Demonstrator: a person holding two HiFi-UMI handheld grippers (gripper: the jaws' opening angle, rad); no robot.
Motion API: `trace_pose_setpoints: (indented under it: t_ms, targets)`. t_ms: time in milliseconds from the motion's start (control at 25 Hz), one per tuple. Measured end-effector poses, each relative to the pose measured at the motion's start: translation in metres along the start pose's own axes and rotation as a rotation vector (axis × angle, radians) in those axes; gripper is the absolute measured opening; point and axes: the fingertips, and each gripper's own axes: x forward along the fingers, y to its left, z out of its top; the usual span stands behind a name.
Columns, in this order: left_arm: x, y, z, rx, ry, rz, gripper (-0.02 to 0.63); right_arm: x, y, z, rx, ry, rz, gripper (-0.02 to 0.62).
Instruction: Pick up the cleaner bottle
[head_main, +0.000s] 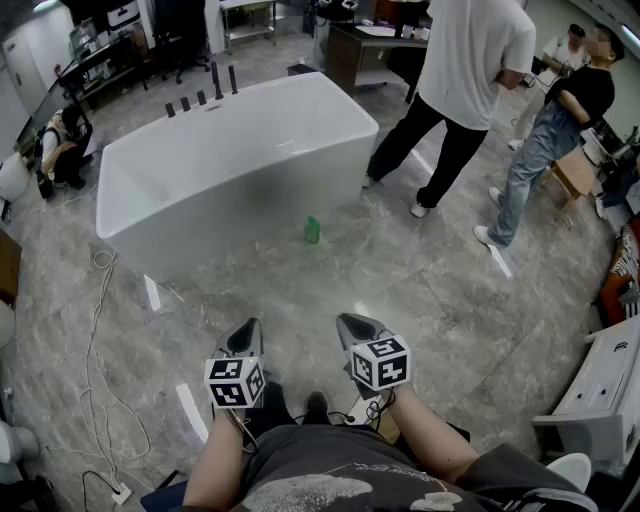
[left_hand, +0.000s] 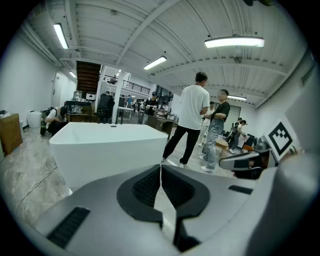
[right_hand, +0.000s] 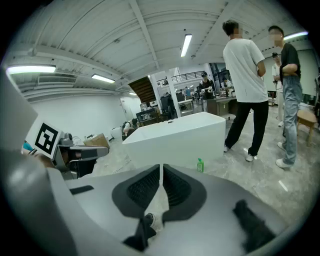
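Observation:
A small green cleaner bottle (head_main: 312, 230) stands upright on the grey floor just in front of the white bathtub (head_main: 230, 165); the right gripper view shows the bottle (right_hand: 200, 165) a good way ahead and a little to the right. In the head view my left gripper (head_main: 247, 334) and right gripper (head_main: 355, 328) are held side by side low down, close to my body and well short of the bottle. Both have their jaws closed together with nothing between them. The left gripper view shows the tub (left_hand: 107, 150), and the bottle is hidden behind the jaws.
Two people (head_main: 455, 95) stand talking right of the tub, and another crouches at the far left (head_main: 62, 145). A white cable (head_main: 95, 330) trails along the floor on the left. White furniture (head_main: 605, 395) sits at the right edge. A wooden stool (head_main: 573, 172) stands behind the two people.

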Motion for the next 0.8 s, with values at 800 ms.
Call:
trace_pose_setpoints:
  t_ms: [800]
  targets:
    - [0.002,-0.017,0.01,0.029,0.001,-0.023,0.02,-0.008,-0.003,0.0,0.068,-0.027,0.014,0.037]
